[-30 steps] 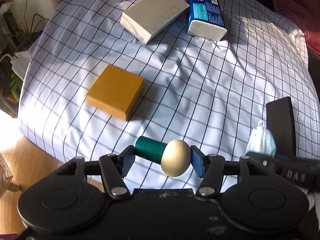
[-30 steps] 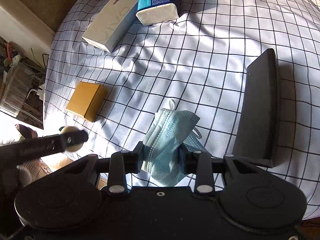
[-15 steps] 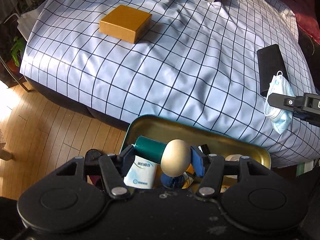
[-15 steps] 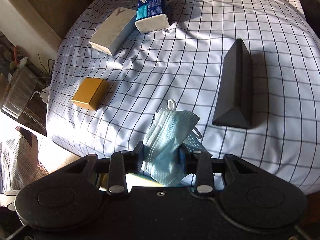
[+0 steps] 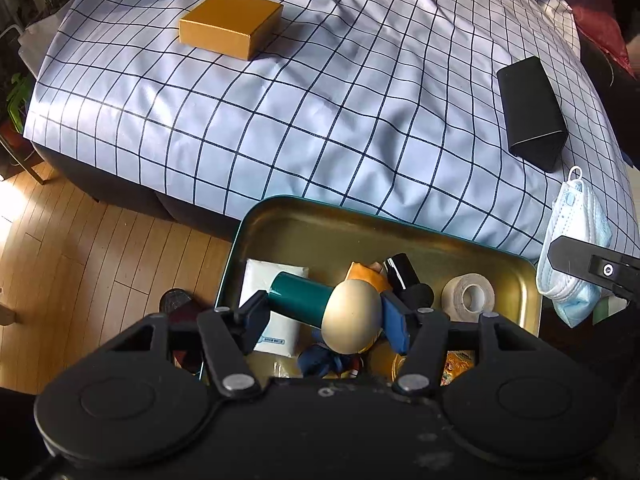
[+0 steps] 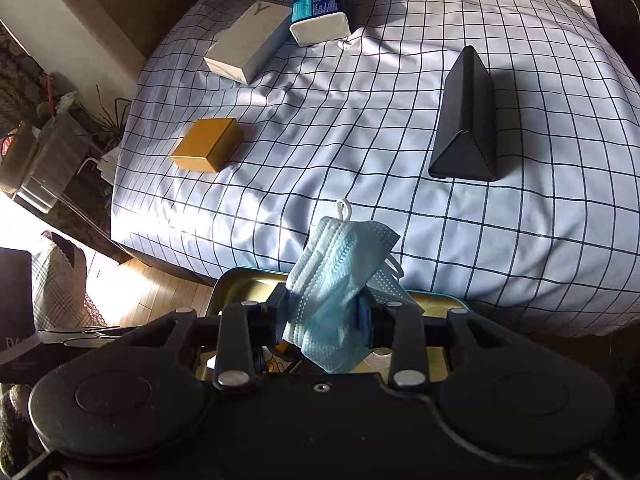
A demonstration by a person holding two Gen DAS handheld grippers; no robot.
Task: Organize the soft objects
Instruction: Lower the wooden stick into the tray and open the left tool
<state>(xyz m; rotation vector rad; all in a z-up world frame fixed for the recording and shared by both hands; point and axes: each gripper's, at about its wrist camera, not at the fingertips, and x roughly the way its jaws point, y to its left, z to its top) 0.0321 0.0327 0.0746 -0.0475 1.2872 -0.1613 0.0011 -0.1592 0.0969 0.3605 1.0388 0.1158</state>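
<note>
My left gripper (image 5: pixel 325 314) is shut on a mushroom-shaped toy (image 5: pixel 332 312) with a dark green stem and a cream cap, lying crosswise between the pads. It hangs over an open gold tin (image 5: pixel 360 232) by the bed's edge. My right gripper (image 6: pixel 326 314) is shut on a folded light blue face mask (image 6: pixel 338 280), which sticks up above the fingers, just over the tin's rim (image 6: pixel 244 276). The left wrist view shows the same mask (image 5: pixel 576 248) at the right edge.
Inside the tin lie a white tissue pack (image 5: pixel 276 280), a tape roll (image 5: pixel 468 296) and other small items. On the checked bed cover (image 6: pixel 360 140) rest an orange box (image 6: pixel 208 144), a white box (image 6: pixel 248 48), a blue tissue pack (image 6: pixel 320 12) and a black triangular case (image 6: pixel 468 120).
Both grippers have drawn back from over the bed to its near edge. The tin came into view under the left gripper, then the right. Both grips are unchanged.
</note>
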